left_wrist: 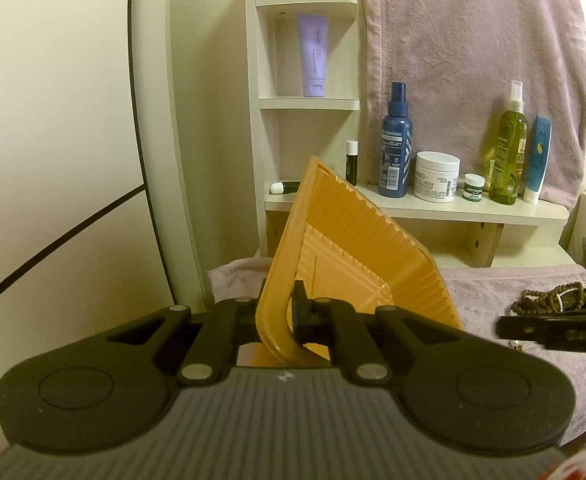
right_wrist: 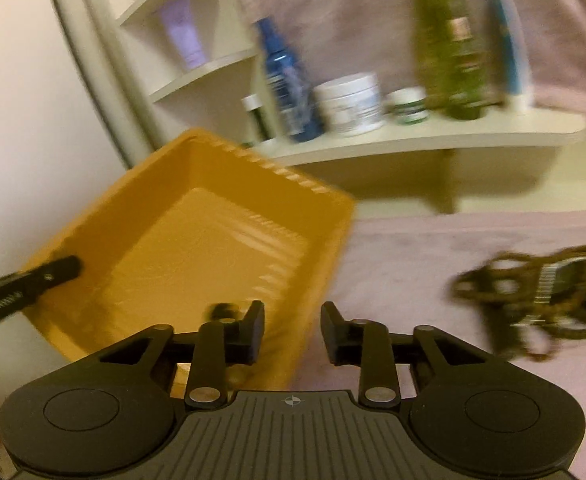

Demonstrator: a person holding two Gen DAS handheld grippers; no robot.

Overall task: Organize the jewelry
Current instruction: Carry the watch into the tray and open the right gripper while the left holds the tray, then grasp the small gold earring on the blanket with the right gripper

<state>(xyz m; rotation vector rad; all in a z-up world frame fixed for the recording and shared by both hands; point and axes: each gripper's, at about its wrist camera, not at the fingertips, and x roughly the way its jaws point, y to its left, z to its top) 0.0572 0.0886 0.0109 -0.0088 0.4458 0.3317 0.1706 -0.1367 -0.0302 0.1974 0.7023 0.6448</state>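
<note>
An orange plastic tray (left_wrist: 357, 240) is tilted up on its edge; my left gripper (left_wrist: 283, 316) is shut on its near rim. The tray also shows in the right wrist view (right_wrist: 213, 240), where a left finger (right_wrist: 41, 276) clamps its left rim. My right gripper (right_wrist: 292, 330) is open and empty, just over the tray's near right corner. A heap of brown bead strands with a dark watch (left_wrist: 561, 298) lies on the pink cloth to the right, blurred in the right wrist view (right_wrist: 545, 296). A right finger (left_wrist: 553, 330) shows at the left wrist view's right edge.
A low shelf (left_wrist: 433, 206) behind holds a blue spray bottle (left_wrist: 395, 144), a white cream jar (left_wrist: 437, 176), a small green jar (left_wrist: 473, 188), a green oil bottle (left_wrist: 509, 148) and a blue tube (left_wrist: 537, 160). A corner shelf holds a purple tube (left_wrist: 313, 56). A pink towel (left_wrist: 473, 40) hangs behind.
</note>
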